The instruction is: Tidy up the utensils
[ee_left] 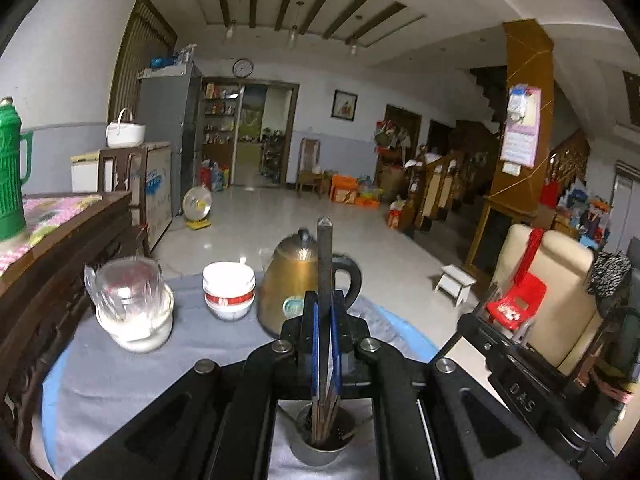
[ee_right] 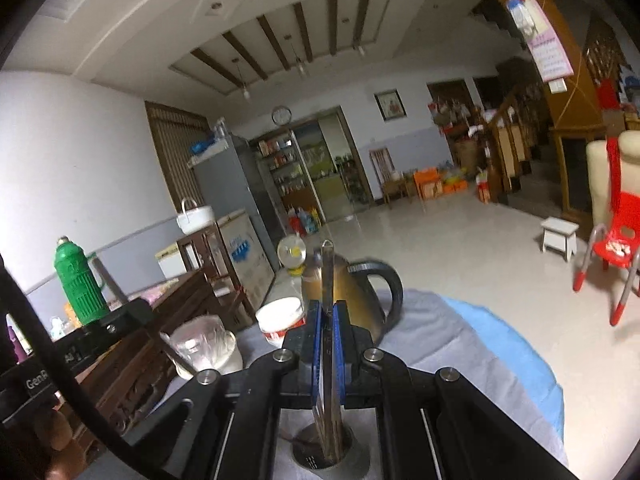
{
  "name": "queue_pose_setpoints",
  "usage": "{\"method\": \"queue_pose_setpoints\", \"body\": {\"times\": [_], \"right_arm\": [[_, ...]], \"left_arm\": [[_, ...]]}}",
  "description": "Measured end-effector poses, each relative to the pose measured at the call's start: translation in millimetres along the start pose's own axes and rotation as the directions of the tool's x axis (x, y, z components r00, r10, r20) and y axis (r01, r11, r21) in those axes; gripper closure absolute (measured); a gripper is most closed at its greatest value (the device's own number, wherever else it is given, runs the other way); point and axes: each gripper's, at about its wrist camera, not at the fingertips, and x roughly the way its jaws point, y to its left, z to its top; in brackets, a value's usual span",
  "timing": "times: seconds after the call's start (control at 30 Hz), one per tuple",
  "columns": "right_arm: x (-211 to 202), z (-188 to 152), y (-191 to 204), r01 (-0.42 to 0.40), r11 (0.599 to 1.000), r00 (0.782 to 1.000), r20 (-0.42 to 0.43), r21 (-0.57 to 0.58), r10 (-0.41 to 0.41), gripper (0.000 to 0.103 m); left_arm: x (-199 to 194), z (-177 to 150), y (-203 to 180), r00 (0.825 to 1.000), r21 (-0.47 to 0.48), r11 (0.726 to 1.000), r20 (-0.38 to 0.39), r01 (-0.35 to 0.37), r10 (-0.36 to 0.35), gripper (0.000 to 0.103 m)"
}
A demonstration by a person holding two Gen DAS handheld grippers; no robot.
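Dark, flat-sided chopsticks point(ee_left: 325, 276) stand upright between the blue pads of the left gripper point(ee_left: 325, 340), which is clamped on them, their lower ends already down in the metal cup point(ee_left: 320, 446) on the table. The right gripper point(ee_right: 329, 344) pinches a similar bundle of chopsticks point(ee_right: 328, 280) over what looks like the same cup point(ee_right: 326, 454) (whether it is one bundle held by both cannot be told). The step in hand seems to be seating utensils in the holder; next would call for loosening the jaws and lifting straight up, so the cup stays put. Around it: a brassy kettle point(ee_left: 294, 280) with a black handle, a stack of white bowls point(ee_left: 229, 290), a plastic-wrapped glass jar point(ee_left: 132, 308), and a soft grey tablecloth point(ee_left: 120, 380).
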Motion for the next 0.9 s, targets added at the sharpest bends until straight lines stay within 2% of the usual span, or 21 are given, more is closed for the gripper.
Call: {"method": "queue_pose_setpoints", "body": {"times": [0.13, 0.23, 0.3, 0.37, 0.43, 0.5, 0.53, 0.57, 0.6, 0.63, 0.67, 0.73, 0.8, 0.9], "right_arm": [[15, -15, -6, 0.002, 1.000, 0.995, -0.097, -0.009, -0.003, 0.097], [21, -22, -11, -0.019, 1.000, 0.987, -0.158, -0.004, 0.018, 0.097], [25, -27, -14, -0.029, 1.000, 0.979, -0.202, 0.011, 0.031, 0.096], [25, -30, -17, -0.040, 0.999, 0.973, -0.228, 0.027, 0.045, 0.094], [29, -34, -18, -0.060, 0.996, 0.963, -0.259, 0.065, 0.075, 0.092], [26, -37, -21, -0.081, 0.991, 0.956, -0.273, 0.102, 0.107, 0.091], [22, -38, -22, -0.088, 0.989, 0.955, -0.273, 0.117, 0.117, 0.089], [20, -39, -24, -0.096, 0.987, 0.954, -0.271, 0.130, 0.128, 0.082], [15, -42, -27, -0.110, 0.983, 0.954, -0.263, 0.148, 0.146, 0.067], [10, -45, -29, -0.114, 0.980, 0.955, -0.255, 0.164, 0.154, 0.057], [3, -48, -32, -0.121, 0.975, 0.958, -0.236, 0.186, 0.163, 0.039], [-7, -54, -36, -0.130, 0.970, 0.965, -0.200, 0.206, 0.172, 0.039], [-14, -60, -36, -0.119, 0.972, 0.966, -0.201, 0.204, 0.160, 0.040], [-25, -71, -33, -0.119, 0.974, 0.967, -0.201, 0.195, 0.158, 0.041]], "left_arm": [[28, -24, 4, 0.995, -0.025, 1.000, -0.098, -0.005, 0.002, 0.097], [40, -42, 6, 0.983, 0.003, 1.000, -0.182, -0.017, 0.018, 0.097], [38, -48, 9, 0.978, 0.018, 0.999, -0.207, -0.026, 0.030, 0.097], [32, -52, 10, 0.975, 0.042, 0.999, -0.218, -0.031, 0.040, 0.089], [20, -58, 12, 0.971, 0.084, 0.995, -0.228, -0.049, 0.067, 0.052], [7, -63, 14, 0.971, 0.116, 0.990, -0.214, -0.084, 0.107, 0.036], [-1, -67, 16, 0.971, 0.128, 0.988, -0.211, -0.089, 0.115, 0.035], [-8, -70, 17, 0.969, 0.135, 0.987, -0.216, -0.089, 0.117, 0.034], [-13, -73, 19, 0.967, 0.141, 0.986, -0.224, -0.093, 0.123, 0.028], [-18, -78, 22, 0.961, 0.153, 0.982, -0.236, -0.108, 0.143, 0.023], [-22, -79, 24, 0.957, 0.160, 0.979, -0.241, -0.124, 0.160, 0.022], [-32, -88, 28, 0.948, 0.175, 0.971, -0.247, -0.162, 0.202, 0.021], [-40, -97, 34, 0.938, 0.183, 0.965, -0.258, -0.189, 0.233, 0.018], [-50, -106, 42, 0.927, 0.164, 0.964, -0.283, -0.208, 0.248, 0.016]]}}
